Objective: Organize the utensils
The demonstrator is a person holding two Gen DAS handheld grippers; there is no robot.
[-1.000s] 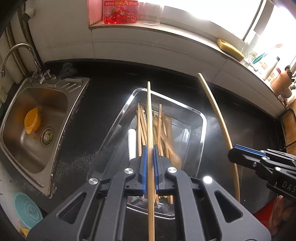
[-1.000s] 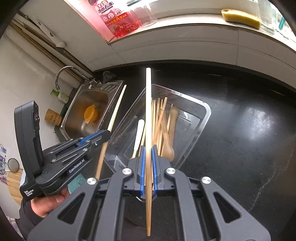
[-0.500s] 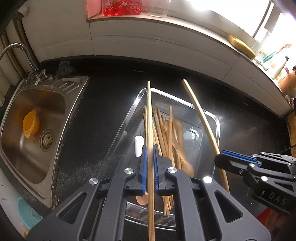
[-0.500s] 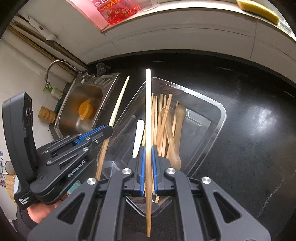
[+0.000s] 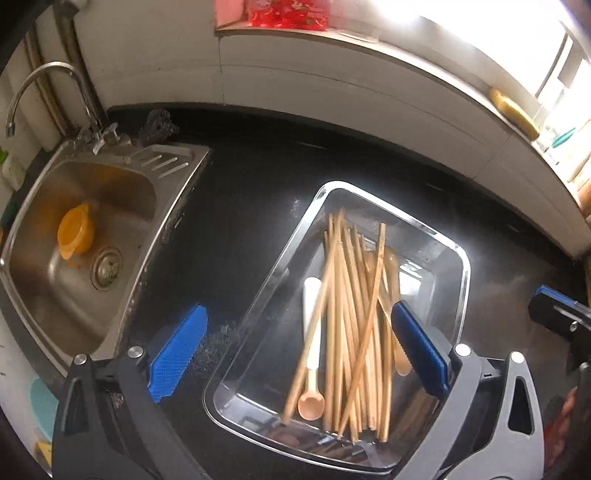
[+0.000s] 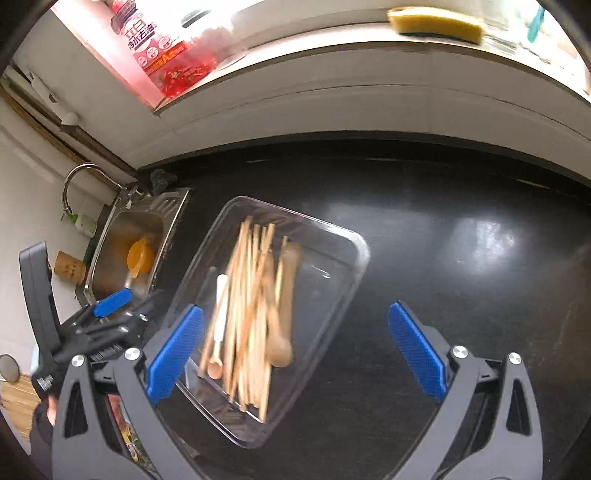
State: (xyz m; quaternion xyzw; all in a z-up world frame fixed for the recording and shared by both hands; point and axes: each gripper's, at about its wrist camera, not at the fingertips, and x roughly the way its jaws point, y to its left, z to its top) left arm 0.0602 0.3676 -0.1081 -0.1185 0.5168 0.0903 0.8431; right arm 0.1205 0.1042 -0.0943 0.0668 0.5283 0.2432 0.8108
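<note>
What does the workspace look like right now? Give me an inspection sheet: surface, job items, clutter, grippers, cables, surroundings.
Surface: black countertop, glossy, bare to the right of the tray.
Job's things: clear tray holds a pile of wooden chopsticks, wooden spoons and a white-handled spoon; all lie inside it.
Clutter: steel scourer by the tap; orange cup in the sink.
Grippers: left gripper and right gripper both stand wide open over the tray with nothing between the pads; their jaws have just been opening.
Cables: nothing seen.
Surroundings: white tiled wall, window ledge with a yellow sponge and a red packet.
</note>
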